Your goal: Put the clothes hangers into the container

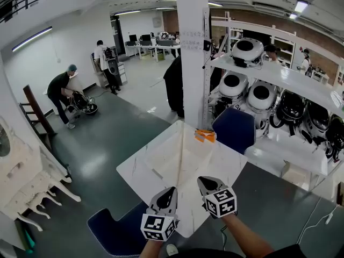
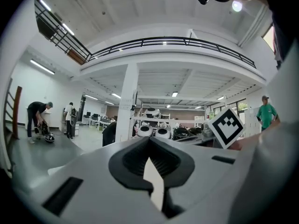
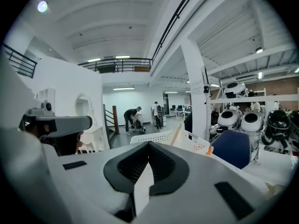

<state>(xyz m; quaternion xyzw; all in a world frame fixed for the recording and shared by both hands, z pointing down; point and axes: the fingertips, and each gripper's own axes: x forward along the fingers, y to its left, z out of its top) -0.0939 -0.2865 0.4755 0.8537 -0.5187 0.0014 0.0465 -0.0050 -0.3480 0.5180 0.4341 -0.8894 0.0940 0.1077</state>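
Note:
A white perforated container (image 1: 156,144) stands on the white table (image 1: 134,173) in the head view. A thin pale wooden hanger (image 1: 179,155) leans in it, and an orange piece (image 1: 205,135) lies at its far corner. My left gripper (image 1: 171,190) and right gripper (image 1: 205,181) hover side by side over the table's near edge, short of the container. The right gripper view shows the container (image 3: 156,136), the hanger (image 3: 177,133) and the right gripper (image 3: 142,181) shut, with nothing seen between its pads. In its own view the left gripper (image 2: 152,171) also looks shut and empty.
A white pillar (image 1: 192,52) rises just behind the table. A blue chair (image 1: 234,128) and shelves of round white and black helmets (image 1: 258,93) are to the right. A blue seat (image 1: 115,230) sits below the table's left corner. People (image 1: 59,90) work far left.

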